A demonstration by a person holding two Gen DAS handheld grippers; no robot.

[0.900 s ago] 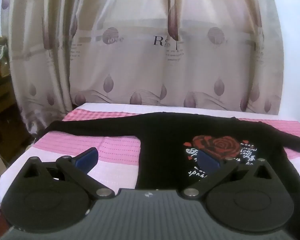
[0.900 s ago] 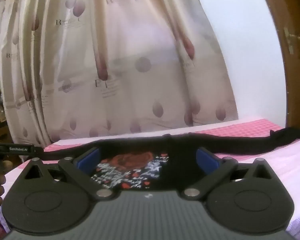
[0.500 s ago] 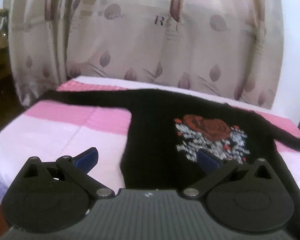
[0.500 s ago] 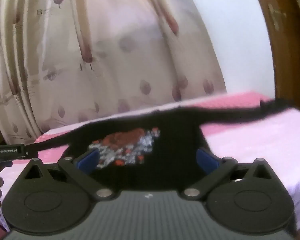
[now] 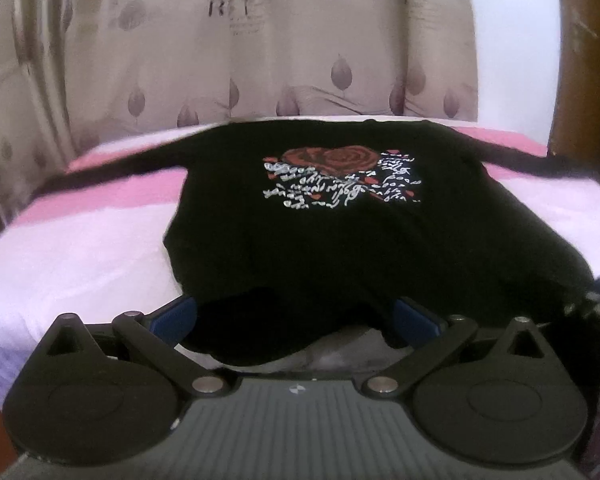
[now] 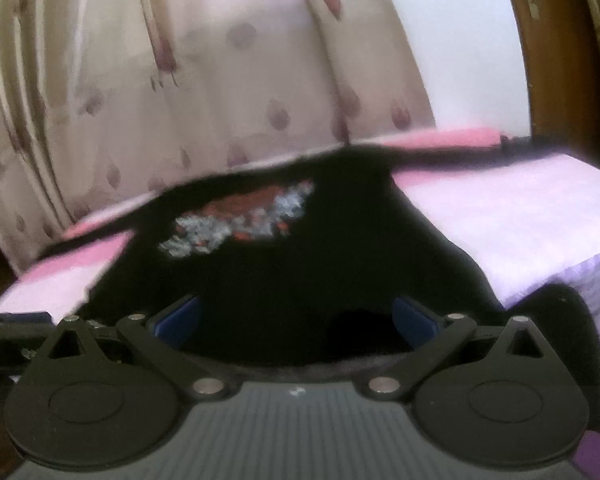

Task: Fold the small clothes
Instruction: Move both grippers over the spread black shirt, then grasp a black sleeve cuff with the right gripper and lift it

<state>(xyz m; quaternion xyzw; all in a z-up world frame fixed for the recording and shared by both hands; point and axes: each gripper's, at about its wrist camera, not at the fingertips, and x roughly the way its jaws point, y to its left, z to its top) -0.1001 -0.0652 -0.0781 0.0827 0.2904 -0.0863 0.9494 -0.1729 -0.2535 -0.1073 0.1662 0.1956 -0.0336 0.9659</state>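
Note:
A small black long-sleeved top (image 5: 340,236) with a red rose and silver script print (image 5: 340,178) lies spread flat on a pink and white covered bed (image 5: 84,240), sleeves stretched out to both sides. My left gripper (image 5: 294,316) stands open at the near hem, which hangs over the bed's front edge between its blue pads (image 5: 176,316) without being pinched. In the blurred right wrist view the same top (image 6: 300,264) fills the middle, and my right gripper (image 6: 296,320) is open, its blue pads (image 6: 414,318) wide apart on either side of the hem.
A beige curtain (image 5: 260,48) with leaf prints hangs right behind the bed. A brown wooden door frame (image 6: 556,52) rises at the right, beside a white wall (image 6: 460,40). The other gripper's black body (image 6: 8,332) shows at the left edge of the right wrist view.
Both grippers have come down and forward to the top's near hem, the left one also shifting right. The top now fills more of each view. Both stay wide open.

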